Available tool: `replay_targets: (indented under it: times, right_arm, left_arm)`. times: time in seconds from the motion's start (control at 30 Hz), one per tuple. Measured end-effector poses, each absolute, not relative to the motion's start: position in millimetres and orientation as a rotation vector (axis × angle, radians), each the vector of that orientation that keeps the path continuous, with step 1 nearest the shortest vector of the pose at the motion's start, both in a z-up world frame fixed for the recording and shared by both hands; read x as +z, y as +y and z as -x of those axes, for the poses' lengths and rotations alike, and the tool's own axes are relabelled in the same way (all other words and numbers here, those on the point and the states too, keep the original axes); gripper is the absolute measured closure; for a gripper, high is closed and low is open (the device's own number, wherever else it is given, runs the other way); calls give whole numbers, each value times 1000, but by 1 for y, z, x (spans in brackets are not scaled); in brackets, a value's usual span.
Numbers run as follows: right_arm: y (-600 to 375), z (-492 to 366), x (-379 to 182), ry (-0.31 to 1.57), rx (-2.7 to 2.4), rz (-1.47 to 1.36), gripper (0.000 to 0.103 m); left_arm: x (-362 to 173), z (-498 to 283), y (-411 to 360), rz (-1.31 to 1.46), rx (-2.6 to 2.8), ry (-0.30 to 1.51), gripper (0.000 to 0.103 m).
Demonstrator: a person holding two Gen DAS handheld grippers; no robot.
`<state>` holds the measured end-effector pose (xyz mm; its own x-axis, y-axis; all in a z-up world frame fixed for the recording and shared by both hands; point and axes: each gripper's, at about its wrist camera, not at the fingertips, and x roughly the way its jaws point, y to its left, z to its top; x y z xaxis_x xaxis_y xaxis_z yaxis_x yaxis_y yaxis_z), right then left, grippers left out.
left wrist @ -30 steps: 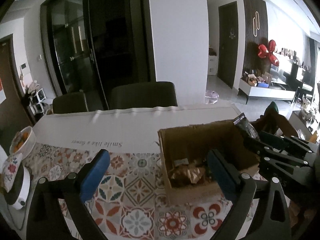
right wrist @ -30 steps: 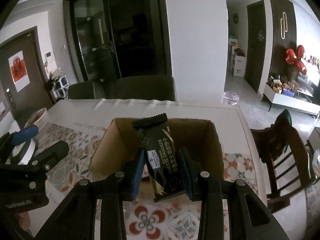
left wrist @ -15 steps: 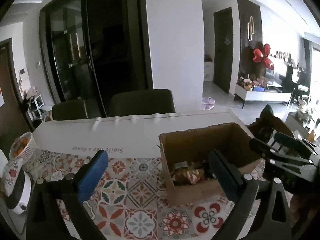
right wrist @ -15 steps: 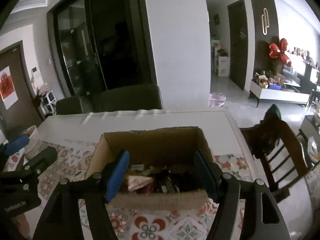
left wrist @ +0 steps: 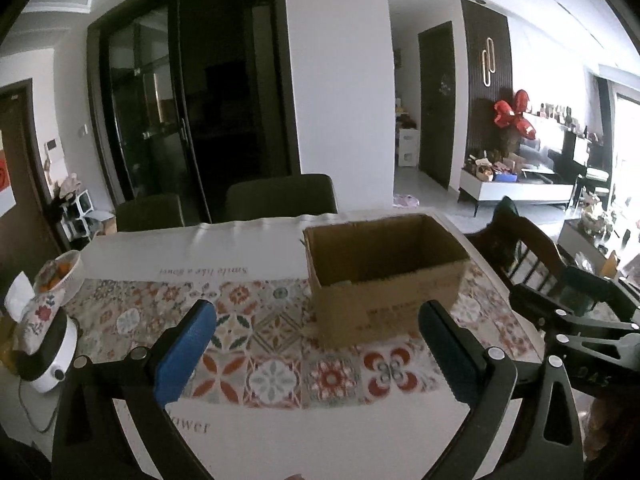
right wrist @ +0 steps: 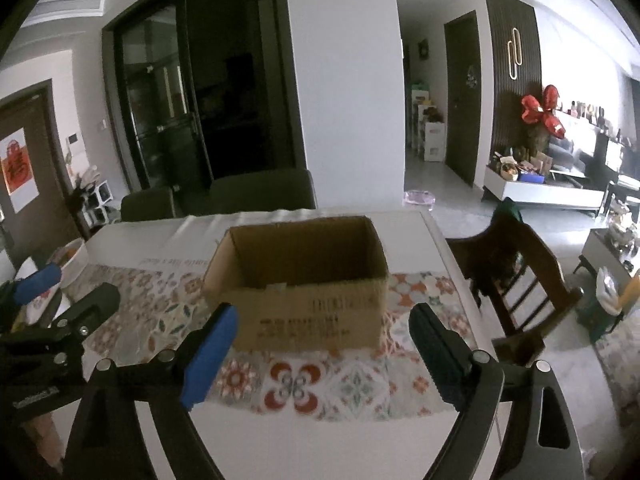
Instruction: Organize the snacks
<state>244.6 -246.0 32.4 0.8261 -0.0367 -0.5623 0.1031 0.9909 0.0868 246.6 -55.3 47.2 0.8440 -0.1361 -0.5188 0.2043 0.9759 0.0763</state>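
While you look along your left gripper (left wrist: 316,344), its blue pads stand wide apart with nothing between them, hovering over the patterned tablecloth (left wrist: 280,376). You have the cardboard box (left wrist: 384,280) just beyond the right-hand pad, standing upright with its top open; from this low angle its contents are hidden, so no snacks show. A bowl of fruit (left wrist: 60,270) sits well apart at the far left edge of the table.

From your right gripper (right wrist: 322,350), the jaws are opening and nothing lies between them; the pads frame the printed front wall of the same box (right wrist: 304,276), which sits near the table's right side, beside a wooden chair (right wrist: 516,276). Only a pale scrap peeks above the near rim.

Judging by this, the step is fetching the next snack. No loose snack shows on the table here, so find one before committing. Keep both claws clear of the box wall, since a nudge could slide it across the cloth.
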Motion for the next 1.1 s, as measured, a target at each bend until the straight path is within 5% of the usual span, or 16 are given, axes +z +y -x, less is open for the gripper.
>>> replay_targets:
  times: [0.53, 1.1]
  right_arm:
    - [-242, -119, 17, 668, -78, -83, 15]
    - [-239, -83, 22, 646, -58, -78, 15]
  left_arm:
    - [35, -136, -55, -134, -191, 589, 0]
    - [39, -103, -51, -125, -181, 574, 0]
